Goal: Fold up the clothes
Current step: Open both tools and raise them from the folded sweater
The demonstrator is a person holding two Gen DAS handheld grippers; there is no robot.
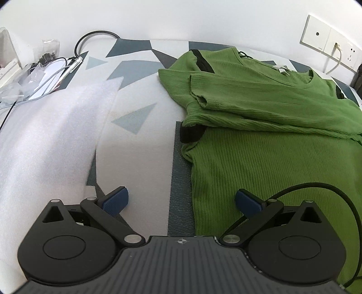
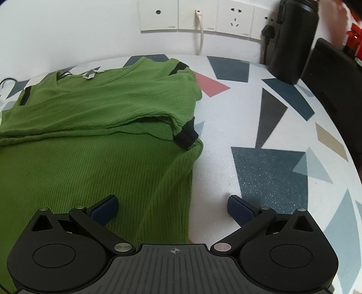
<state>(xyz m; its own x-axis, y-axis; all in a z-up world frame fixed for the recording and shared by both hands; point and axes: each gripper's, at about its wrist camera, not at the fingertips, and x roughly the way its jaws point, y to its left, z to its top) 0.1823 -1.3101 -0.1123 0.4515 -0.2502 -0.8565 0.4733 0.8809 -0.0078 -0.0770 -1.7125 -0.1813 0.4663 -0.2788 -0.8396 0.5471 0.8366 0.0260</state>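
Note:
A green ribbed shirt (image 1: 271,158) with black cuffs lies on the patterned table, both sleeves folded in across the chest. It also shows in the right wrist view (image 2: 90,158). My left gripper (image 1: 182,202) is open and empty, its jaws wide, straddling the shirt's left bottom edge just above it. My right gripper (image 2: 173,208) is open and empty, straddling the shirt's right bottom edge. A black cuff (image 1: 192,133) lies at the left edge and another black cuff (image 2: 185,135) at the right edge.
A white foam sheet (image 1: 56,135) lies left of the shirt. Plastic bags, cables and a pen (image 1: 45,74) clutter the far left. Wall sockets (image 2: 196,18) are behind. A black cylinder (image 2: 291,40) and a dark box (image 2: 334,79) stand at the far right. A black cable (image 1: 339,199) crosses the shirt.

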